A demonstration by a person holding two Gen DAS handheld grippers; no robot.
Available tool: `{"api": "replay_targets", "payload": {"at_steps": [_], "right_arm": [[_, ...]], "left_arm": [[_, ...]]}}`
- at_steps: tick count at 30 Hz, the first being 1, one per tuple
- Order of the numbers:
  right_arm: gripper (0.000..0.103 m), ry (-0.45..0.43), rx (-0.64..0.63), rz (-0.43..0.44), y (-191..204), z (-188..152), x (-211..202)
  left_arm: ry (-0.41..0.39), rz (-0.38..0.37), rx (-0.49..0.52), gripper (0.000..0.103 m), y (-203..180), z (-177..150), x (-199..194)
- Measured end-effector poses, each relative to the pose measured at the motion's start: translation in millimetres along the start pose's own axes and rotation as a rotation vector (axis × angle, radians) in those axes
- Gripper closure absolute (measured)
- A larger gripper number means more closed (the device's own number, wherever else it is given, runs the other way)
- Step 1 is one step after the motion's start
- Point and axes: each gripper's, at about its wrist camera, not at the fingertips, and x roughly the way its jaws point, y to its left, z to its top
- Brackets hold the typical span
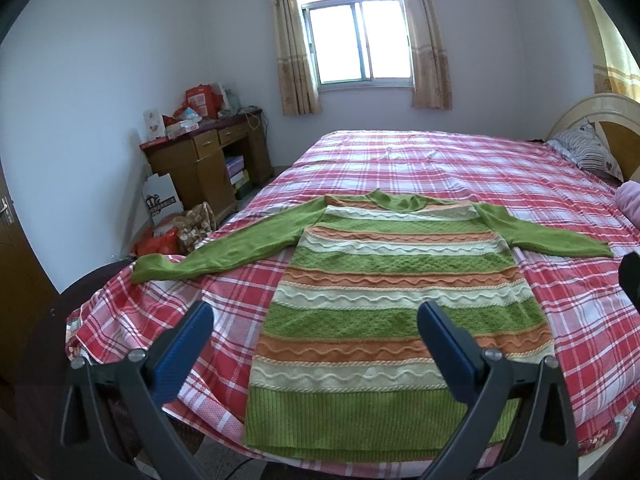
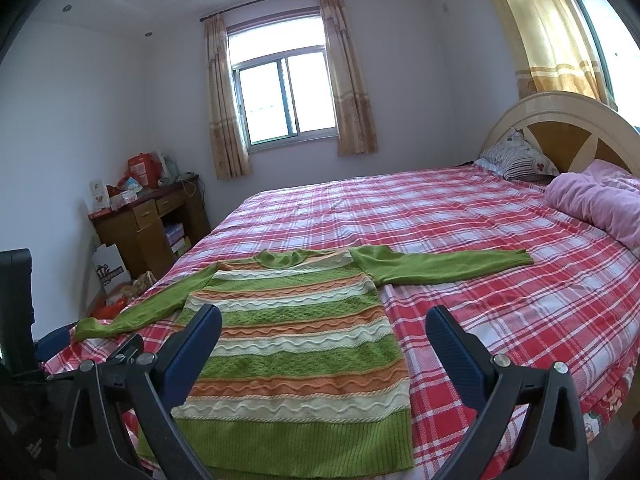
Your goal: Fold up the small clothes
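Note:
A green, orange and cream striped knit sweater [image 1: 384, 300] lies flat, front up, on the red plaid bed [image 1: 440, 160], both sleeves spread out, hem at the near bed edge. It also shows in the right wrist view [image 2: 296, 344]. My left gripper [image 1: 316, 320] is open and empty, held above the hem end of the sweater. My right gripper [image 2: 324, 328] is open and empty, above the sweater's lower right side. The left gripper's body shows at the left edge of the right wrist view [image 2: 16, 312].
A striped pillow [image 2: 516, 160] and pink blanket [image 2: 596, 200] lie by the headboard [image 2: 560, 120] at the right. A wooden desk [image 1: 208, 156] with boxes and bags [image 1: 160, 216] on the floor stands left of the bed.

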Motion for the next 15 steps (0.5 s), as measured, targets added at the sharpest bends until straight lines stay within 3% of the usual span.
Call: {"api": "replay_targets", "payload": {"at_steps": [15], "right_arm": [[0.001,0.009,0.0,0.002,2.2,-1.7,0.8]], "left_arm": [[0.003,-0.003,-0.002,0.0,-0.9,-1.5,-0.2]]}}
